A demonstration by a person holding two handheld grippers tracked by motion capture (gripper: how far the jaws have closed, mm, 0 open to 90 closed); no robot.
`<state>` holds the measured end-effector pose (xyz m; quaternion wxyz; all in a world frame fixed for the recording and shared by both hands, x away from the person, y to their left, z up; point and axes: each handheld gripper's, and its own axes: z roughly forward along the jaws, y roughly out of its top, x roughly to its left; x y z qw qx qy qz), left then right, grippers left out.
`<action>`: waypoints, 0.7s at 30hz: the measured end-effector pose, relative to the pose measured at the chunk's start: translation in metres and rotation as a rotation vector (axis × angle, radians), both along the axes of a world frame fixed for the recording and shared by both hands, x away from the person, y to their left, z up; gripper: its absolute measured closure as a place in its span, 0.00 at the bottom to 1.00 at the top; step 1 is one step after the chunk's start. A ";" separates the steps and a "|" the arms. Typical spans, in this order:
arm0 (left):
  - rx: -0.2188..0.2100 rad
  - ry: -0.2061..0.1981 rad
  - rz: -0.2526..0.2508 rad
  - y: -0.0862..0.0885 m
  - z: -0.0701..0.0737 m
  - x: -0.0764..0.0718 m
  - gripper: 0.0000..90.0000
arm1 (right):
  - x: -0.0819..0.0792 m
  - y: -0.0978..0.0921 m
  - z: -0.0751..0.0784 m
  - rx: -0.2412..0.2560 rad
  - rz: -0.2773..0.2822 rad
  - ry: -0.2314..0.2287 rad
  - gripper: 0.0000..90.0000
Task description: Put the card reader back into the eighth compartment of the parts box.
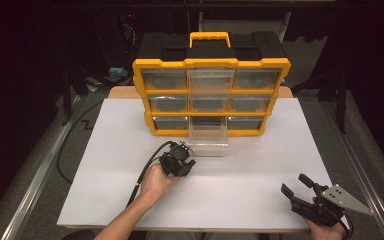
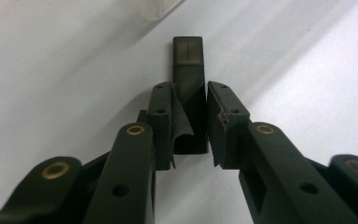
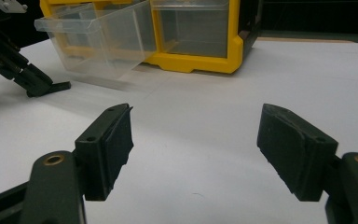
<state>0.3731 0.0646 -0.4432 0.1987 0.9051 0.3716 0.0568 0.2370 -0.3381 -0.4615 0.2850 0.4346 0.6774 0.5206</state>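
1. the left gripper (image 2: 189, 123) had its jaws clamped on a small dark block (image 2: 189, 70), a flat rectangular piece sticking out forward past the pads, right down at the white table (image 2: 51, 84).
2. the block sat just in front of the clear drawer (image 1: 208, 136), which was pulled out of the bottom row of the yellow organizer (image 1: 210, 95) and tilted down onto the table.
3. the right gripper (image 3: 196, 151) sat well apart from all that, jaws wide apart and holding nothing, near the table's front right corner.
4. risk one: the grip looked narrow and near the block's rear end, so a tilt of the hand could let it pivot or slip out.
5. risk two: a peeling strip of pad liner showed on the left gripper's pad (image 2: 179, 121); i judged that could weaken the hold.
6. risk three: lifting toward the drawer, the block's front end could catch the clear rim and knock the drawer further askew.
7. the left gripper view gave the clamp and the loose liner up close; the high view showed the left gripper (image 1: 178, 161) against the whole organizer.
8. the right gripper view showed the drawer's slope from the side (image 3: 98, 42).
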 end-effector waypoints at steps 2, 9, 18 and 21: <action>0.000 0.004 -0.004 0.001 0.000 0.000 0.81 | 0.000 0.000 0.000 -0.001 0.000 -0.001 0.30; -0.009 0.009 -0.031 0.003 0.002 -0.003 0.81 | 0.000 0.000 0.000 -0.003 0.002 0.000 0.30; -0.040 0.012 -0.065 0.003 0.009 -0.010 0.81 | 0.000 0.000 0.000 -0.003 0.004 -0.001 0.30; -0.053 0.010 -0.071 0.003 0.012 -0.014 0.81 | 0.000 0.000 0.000 -0.001 0.002 0.000 0.30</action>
